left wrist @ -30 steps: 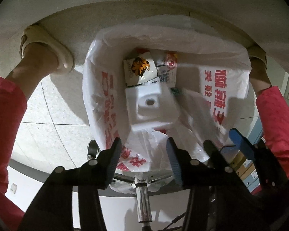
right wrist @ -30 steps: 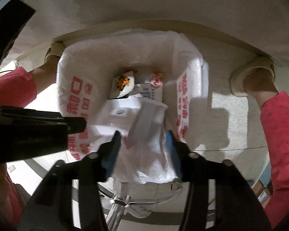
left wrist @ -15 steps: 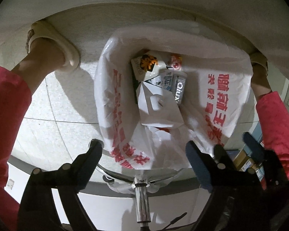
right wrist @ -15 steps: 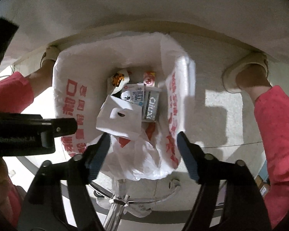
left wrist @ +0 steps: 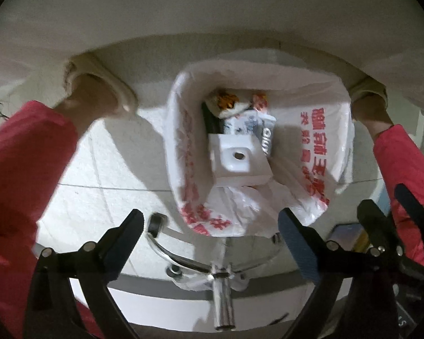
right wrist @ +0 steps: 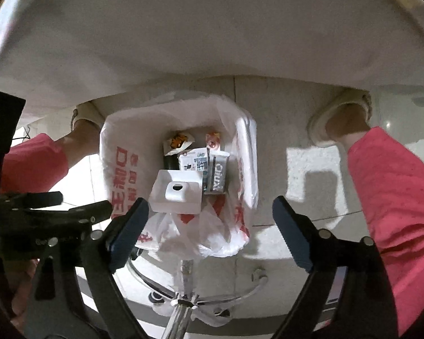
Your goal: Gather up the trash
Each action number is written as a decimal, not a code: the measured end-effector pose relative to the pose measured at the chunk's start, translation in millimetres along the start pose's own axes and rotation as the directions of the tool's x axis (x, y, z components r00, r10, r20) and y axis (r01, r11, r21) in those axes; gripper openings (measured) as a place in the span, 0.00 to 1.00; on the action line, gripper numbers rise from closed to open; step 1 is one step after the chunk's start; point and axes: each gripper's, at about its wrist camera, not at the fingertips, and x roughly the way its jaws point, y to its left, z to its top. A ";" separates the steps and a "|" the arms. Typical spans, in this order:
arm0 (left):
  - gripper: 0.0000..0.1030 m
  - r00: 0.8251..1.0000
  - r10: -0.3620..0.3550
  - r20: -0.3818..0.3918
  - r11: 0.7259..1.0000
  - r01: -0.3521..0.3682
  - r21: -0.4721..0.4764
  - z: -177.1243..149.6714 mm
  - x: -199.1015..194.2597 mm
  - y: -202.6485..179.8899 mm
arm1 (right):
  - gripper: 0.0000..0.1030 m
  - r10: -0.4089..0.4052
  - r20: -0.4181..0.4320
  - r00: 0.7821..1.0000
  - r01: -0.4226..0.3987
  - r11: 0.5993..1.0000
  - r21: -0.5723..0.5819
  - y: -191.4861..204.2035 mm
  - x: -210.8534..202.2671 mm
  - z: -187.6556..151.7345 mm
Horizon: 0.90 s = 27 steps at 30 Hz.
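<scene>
A white plastic bag with red print (left wrist: 319,152) (right wrist: 121,169) stands open on the floor below me. Inside lies a white box with a round hole (left wrist: 238,161) (right wrist: 178,195), on top of milk cartons (left wrist: 251,124) (right wrist: 209,169) and a snack wrapper with orange print (left wrist: 226,103) (right wrist: 178,142). My left gripper (left wrist: 210,231) is open and empty, above the bag's near edge. My right gripper (right wrist: 210,217) is open and empty, also above the bag. The right gripper shows at the right of the left wrist view (left wrist: 393,212).
A chrome chair base with castors (left wrist: 220,276) (right wrist: 183,308) stands just in front of the bag. The person's slippered feet (left wrist: 99,84) (right wrist: 342,118) and pink trouser legs (left wrist: 19,175) (right wrist: 393,197) flank the bag. A pale tabletop edge (right wrist: 212,42) overhangs above.
Both grippers opened wide and let go of the white box, which dropped into the bag onto the cartons. Both grippers then rose away from the bag.
</scene>
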 end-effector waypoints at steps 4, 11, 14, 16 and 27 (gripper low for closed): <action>0.90 0.997 0.011 0.073 1.000 -0.012 0.013 -10.2 -21.9 -2.7 | 0.85 0.014 0.037 0.999 -0.014 1.000 0.004 -2.0 -21.2 -4.5; 0.90 0.981 0.050 0.185 0.998 -0.058 0.038 -34.6 -54.8 -10.2 | 0.85 -0.042 0.116 0.992 0.046 0.998 -0.030 4.3 -60.8 -18.9; 0.90 0.973 0.059 0.223 0.997 -0.068 0.033 -45.8 -65.7 -12.5 | 0.85 -0.029 0.142 0.989 0.034 0.999 -0.028 2.6 -74.2 -26.6; 0.90 0.966 0.069 0.249 0.997 -0.077 0.025 -53.0 -73.6 -13.6 | 0.85 -0.030 0.162 0.986 0.035 0.999 -0.029 3.4 -83.0 -32.3; 0.90 0.927 0.106 0.360 0.994 -0.104 -0.024 -102.9 -121.9 -16.8 | 0.85 -0.049 0.324 0.945 0.071 0.996 -0.059 10.7 -147.3 -71.5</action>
